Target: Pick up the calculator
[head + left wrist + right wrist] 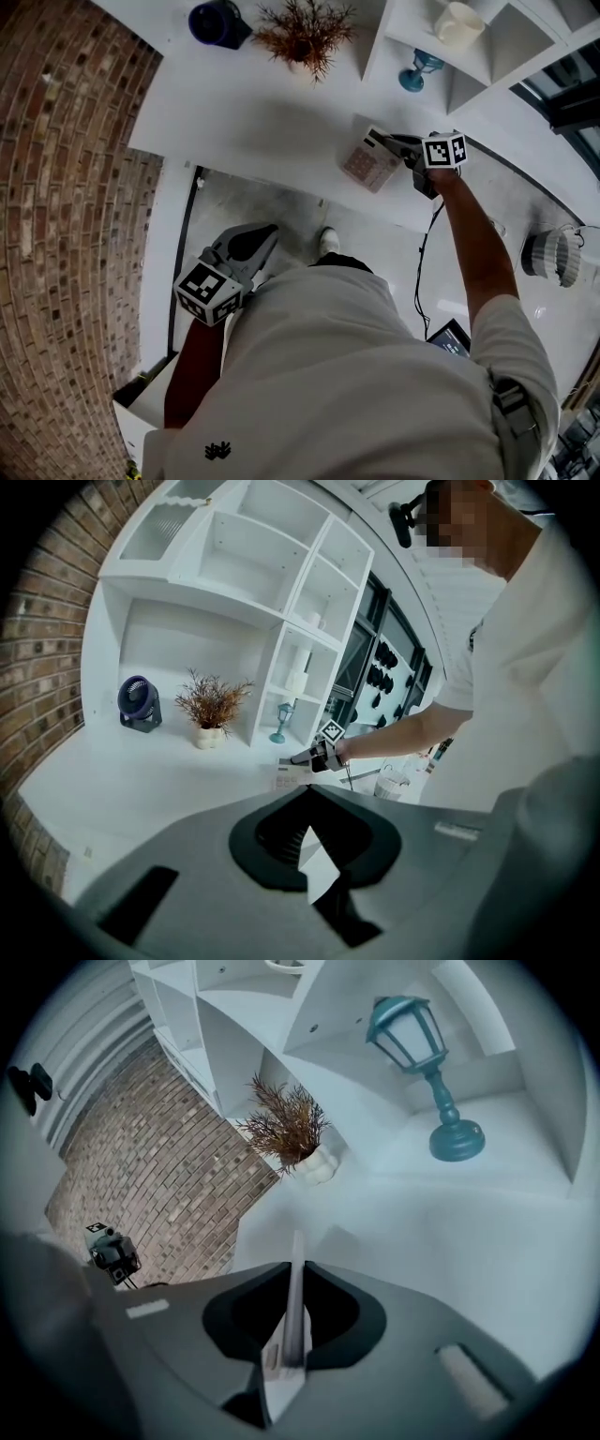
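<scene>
The calculator is beige with rows of keys and a dark screen end. My right gripper is shut on its right end, over the front part of the white desk. In the right gripper view the calculator stands edge-on between the two pads, which press on both of its faces. The left gripper view shows the calculator far off, with the right gripper on it. My left gripper hangs low beside the person's body, away from the desk; its tips meet with nothing between them.
At the back of the desk stand a dark blue fan and a dried plant in a white pot. White shelf cubbies hold a teal lantern and a cream mug. A wire basket sits at right. A brick wall runs along the left.
</scene>
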